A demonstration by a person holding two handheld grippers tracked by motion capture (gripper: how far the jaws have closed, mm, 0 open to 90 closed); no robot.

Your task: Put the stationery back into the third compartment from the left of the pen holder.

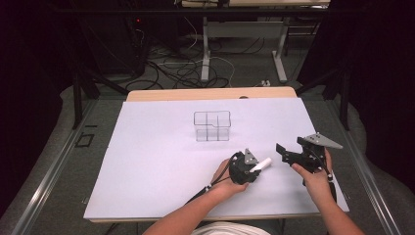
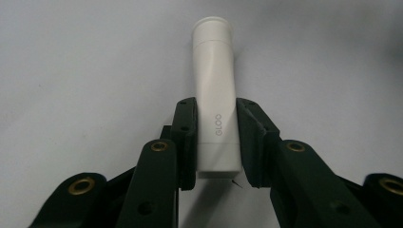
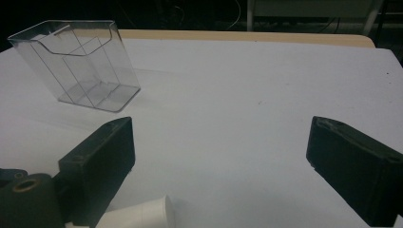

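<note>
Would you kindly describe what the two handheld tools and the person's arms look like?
Both are black, angular, two-jaw tools. The left tool has blocky black jaws on arms with brass-ringed holes, a small grey three-cornered plate on top and a thin black cable trailing along the forearm. The right tool carries a larger grey three-cornered plate. The forearms are bare, and a light garment shows at the bottom edge.

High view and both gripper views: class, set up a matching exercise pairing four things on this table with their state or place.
1. white tube
2. clear organiser
3. right gripper
4. left gripper

a. jaws wide apart, holding nothing
b. stands empty at the middle of the white sheet
c. shut on the tube
d. clamped between two black jaws

Pairs: 1-d, 2-b, 3-a, 4-c
</note>
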